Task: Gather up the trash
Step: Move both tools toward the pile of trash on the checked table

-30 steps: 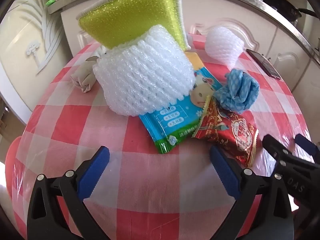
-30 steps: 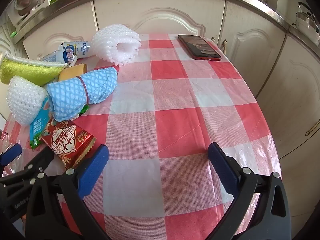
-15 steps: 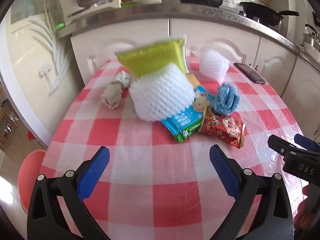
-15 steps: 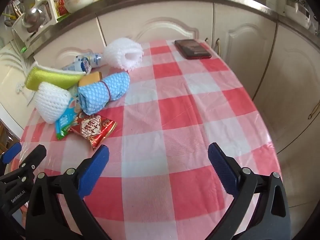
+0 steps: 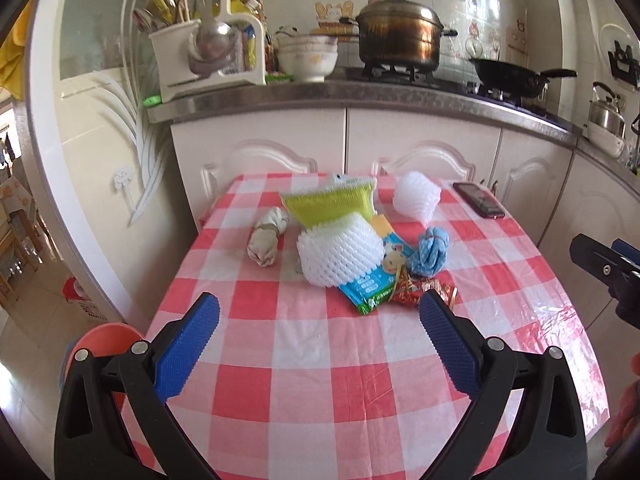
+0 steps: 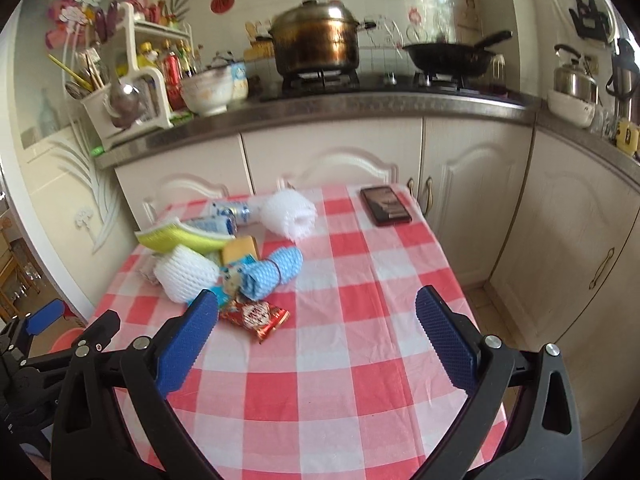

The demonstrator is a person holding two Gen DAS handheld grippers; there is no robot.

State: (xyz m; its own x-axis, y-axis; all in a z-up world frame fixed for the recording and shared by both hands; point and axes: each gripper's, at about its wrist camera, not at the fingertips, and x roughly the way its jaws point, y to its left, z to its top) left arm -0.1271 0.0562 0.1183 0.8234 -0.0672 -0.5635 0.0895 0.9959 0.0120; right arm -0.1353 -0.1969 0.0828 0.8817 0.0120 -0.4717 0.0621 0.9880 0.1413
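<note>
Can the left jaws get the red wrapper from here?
Probably yes. The left gripper is open and empty, the red wrapper lies at the near edge of the pile with nothing on top, and only bare tablecloth lies between.

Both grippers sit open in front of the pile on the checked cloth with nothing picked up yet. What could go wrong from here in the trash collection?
1. The red snack wrapper partly overlaps the blue-green packet, so a grasp may drag both.
2. The phone and rolled blue cloth are likely not trash and could be grabbed by mistake.
3. The foam net leans against the green sponge; lifting it may topple the pile.
</note>
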